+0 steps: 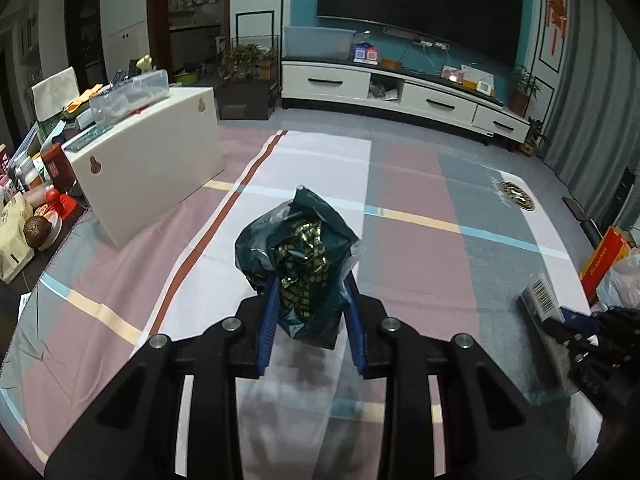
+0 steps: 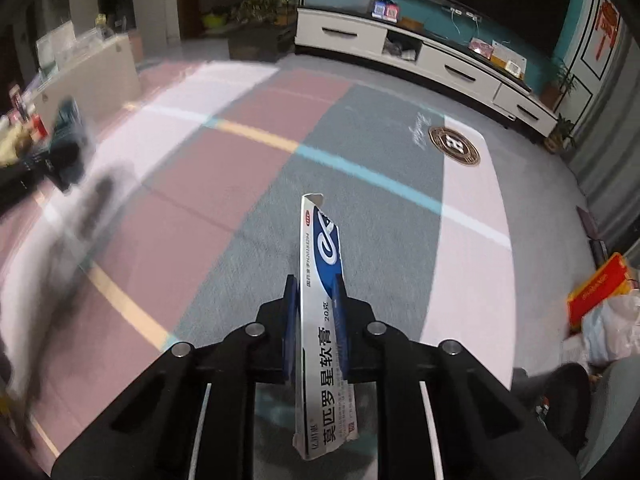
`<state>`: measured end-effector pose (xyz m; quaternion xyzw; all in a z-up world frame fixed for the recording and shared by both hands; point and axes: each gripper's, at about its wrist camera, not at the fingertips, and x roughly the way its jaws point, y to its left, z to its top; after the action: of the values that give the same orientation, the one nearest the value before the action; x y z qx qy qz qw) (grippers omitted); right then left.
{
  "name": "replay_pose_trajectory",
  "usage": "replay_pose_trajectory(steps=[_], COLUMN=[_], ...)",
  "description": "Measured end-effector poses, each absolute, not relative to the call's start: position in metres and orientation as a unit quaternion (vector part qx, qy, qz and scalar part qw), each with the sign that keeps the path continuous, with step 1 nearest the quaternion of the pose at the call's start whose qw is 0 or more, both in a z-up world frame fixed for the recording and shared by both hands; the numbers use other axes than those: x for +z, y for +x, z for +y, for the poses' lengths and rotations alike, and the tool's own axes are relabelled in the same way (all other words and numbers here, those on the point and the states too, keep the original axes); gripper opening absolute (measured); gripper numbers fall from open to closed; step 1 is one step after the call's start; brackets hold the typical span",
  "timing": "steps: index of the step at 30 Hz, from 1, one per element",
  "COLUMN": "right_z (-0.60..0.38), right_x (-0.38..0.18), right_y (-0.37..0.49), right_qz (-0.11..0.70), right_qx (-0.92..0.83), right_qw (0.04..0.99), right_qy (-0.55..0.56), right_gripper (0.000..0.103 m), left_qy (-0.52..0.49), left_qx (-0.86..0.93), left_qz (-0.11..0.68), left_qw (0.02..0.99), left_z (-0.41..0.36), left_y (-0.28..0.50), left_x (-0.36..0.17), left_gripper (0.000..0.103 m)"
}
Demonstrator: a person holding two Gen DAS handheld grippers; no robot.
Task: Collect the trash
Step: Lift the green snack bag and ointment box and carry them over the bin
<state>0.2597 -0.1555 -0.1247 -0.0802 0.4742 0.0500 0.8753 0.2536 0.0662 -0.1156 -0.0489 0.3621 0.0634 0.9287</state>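
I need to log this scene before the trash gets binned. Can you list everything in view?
wrapper: one, dark green with gold print, in left gripper
carton: one, white and blue, in right gripper
cloth: one, pink, grey and white checks, spread underneath
cabinet: one, cream, left of cloth
TV: one, black, on teal wall
TV stand: one, white, under TV
red box: one, right edge
left gripper: black, blue pads, shut on wrapper
right gripper: black, shut on carton
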Motion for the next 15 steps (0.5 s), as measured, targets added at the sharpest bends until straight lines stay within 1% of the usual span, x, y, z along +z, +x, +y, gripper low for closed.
replay_pose_trajectory(steps=[4, 8, 15], right_z=[-0.157, -0.161, -0.171], right_x=[-0.122, -0.115, -0.101], right_y=[0.251, 0.24, 0.197], right_qz=[0.47, 0.46, 0.423], right_qx=[0.051, 0.049, 0.058], right_qw=[0.879, 0.886, 0.902], right_qy=[-0.057, -0.03, 0.058], right_gripper=[0.017, 0.016, 0.016], left_qy=[-0.052, -0.075, -0.107], left_qx=[0.039, -0.011, -0.082], left_qz=[0.361, 0.353, 0.347], left_qw=[0.93, 0.932, 0.928], left_z=[0.065, 0.064, 0.062], left_y=[0.244, 0.234, 0.217], left_x=[-0.109, -0.1, -0.088], left_gripper=[0.031, 0.031, 0.031])
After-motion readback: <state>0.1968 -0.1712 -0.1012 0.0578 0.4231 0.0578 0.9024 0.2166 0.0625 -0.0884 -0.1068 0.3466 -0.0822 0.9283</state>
